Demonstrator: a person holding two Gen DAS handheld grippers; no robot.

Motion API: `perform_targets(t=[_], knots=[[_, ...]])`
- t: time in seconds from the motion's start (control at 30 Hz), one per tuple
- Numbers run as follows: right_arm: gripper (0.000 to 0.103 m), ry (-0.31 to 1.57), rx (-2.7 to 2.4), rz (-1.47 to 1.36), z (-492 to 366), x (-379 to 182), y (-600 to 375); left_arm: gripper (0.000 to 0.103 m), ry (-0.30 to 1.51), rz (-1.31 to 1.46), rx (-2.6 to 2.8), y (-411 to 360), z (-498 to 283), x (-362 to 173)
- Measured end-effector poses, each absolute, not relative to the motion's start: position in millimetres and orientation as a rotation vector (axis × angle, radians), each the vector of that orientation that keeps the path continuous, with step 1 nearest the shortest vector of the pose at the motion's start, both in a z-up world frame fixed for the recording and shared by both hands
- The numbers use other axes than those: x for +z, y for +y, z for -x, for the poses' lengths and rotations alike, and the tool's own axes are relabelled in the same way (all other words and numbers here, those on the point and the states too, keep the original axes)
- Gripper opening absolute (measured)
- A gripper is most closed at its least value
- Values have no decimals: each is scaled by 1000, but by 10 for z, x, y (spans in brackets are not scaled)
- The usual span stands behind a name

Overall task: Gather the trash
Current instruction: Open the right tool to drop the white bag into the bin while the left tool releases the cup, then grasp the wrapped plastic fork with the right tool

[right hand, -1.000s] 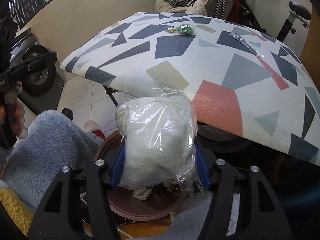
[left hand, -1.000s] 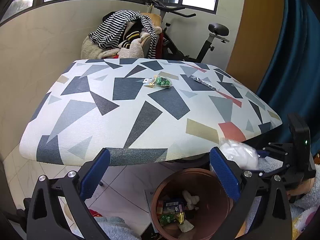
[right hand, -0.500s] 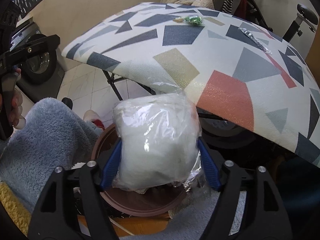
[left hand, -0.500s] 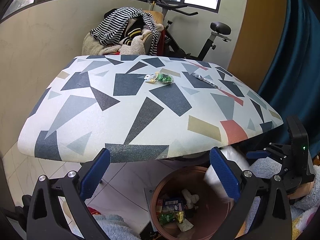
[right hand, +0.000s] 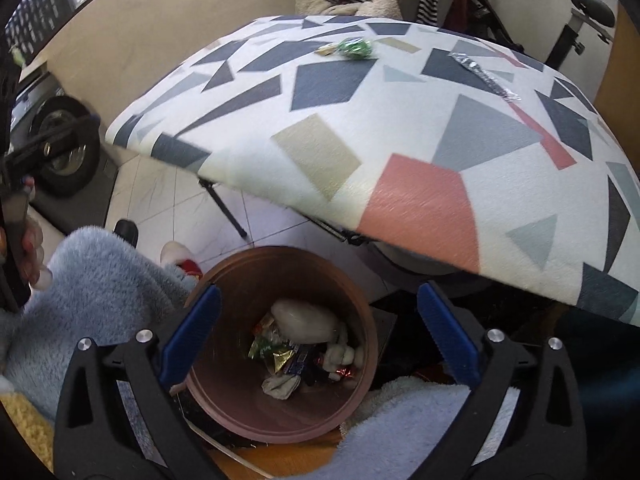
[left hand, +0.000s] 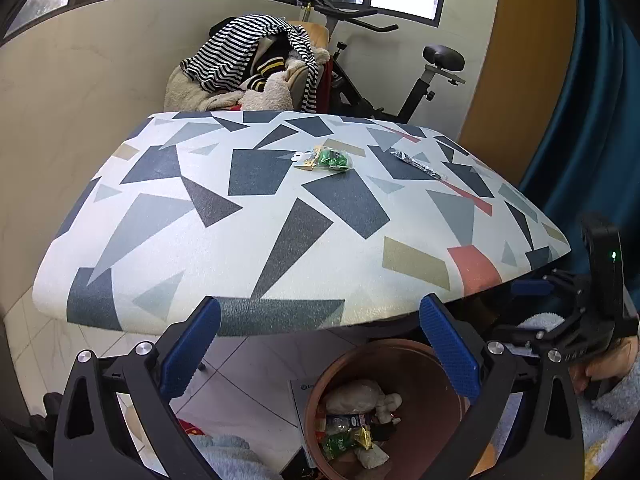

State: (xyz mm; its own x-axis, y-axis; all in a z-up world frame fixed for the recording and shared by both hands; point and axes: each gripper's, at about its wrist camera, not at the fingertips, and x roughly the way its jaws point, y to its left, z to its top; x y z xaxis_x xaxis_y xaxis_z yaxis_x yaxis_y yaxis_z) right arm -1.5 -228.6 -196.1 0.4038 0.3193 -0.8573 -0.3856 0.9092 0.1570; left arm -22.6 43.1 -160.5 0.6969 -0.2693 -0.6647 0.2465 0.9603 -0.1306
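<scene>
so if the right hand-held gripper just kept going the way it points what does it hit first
Probably the trash in the brown bin, likely the white bagged wad. The right hand-held gripper hangs over the bin mouth, jaws opening, nothing between them.

My left gripper [left hand: 320, 354] and right gripper [right hand: 318, 334] are both black frames with ribbed blue pads [right hand: 192, 336] and silver screws [right hand: 144, 336], a green light [left hand: 613, 255] glows on the right one's body, and I wear fluffy pale-blue sleeves [right hand: 92, 280].
</scene>
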Motion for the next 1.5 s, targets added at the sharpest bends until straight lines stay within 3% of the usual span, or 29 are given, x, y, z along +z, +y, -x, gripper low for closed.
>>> perform_targets(t=[0.77, 1.13, 1.5], knots=[[97, 1001, 324, 33, -939, -1679, -2934, 97, 728, -46, -307, 279, -461, -1358], [96, 981, 312, 94, -1569, -1743, -3040, 97, 755, -33, -322, 219, -988, -1488], [81, 989, 291, 113, -2636, -1973, -3109, 97, 803, 31, -371, 119, -1671, -1691]])
